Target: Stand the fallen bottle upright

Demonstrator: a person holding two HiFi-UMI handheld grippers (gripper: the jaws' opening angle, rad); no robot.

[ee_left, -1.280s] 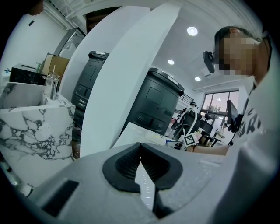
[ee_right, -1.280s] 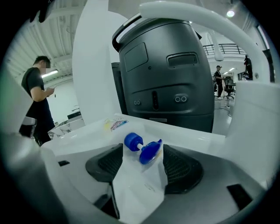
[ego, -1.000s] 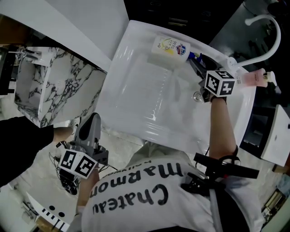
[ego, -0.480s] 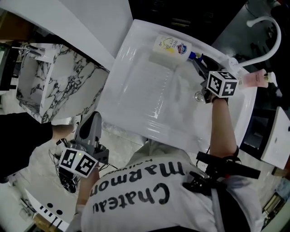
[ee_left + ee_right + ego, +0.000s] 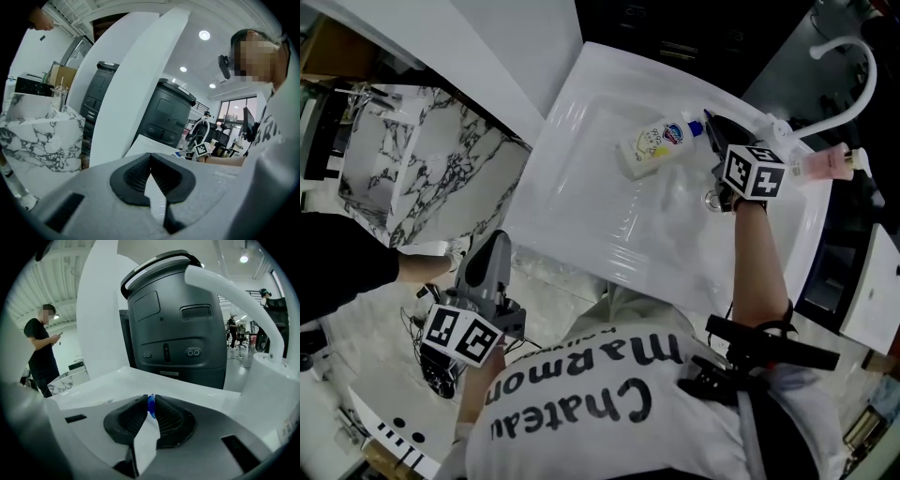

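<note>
Head view shows a white sink (image 5: 609, 239) with the bottle (image 5: 654, 142) lying on its side in the basin. The right gripper (image 5: 709, 122) has just been closing its jaws, which now pinch the bottle's blue cap (image 5: 151, 405). The left gripper (image 5: 495, 246), outside the sink, has its jaws pressed together on nothing.

The right gripper (image 5: 151, 401) has just been closing its jaws on the blue cap (image 5: 150, 405). Along those jaws only a sliver of the cap shows, and the rest of the bottle (image 5: 654, 142) is hidden behind the gripper's own bulk. From above, the print on the bottle's label is too small to read, and so is any on the pink bottle (image 5: 827, 161).
</note>
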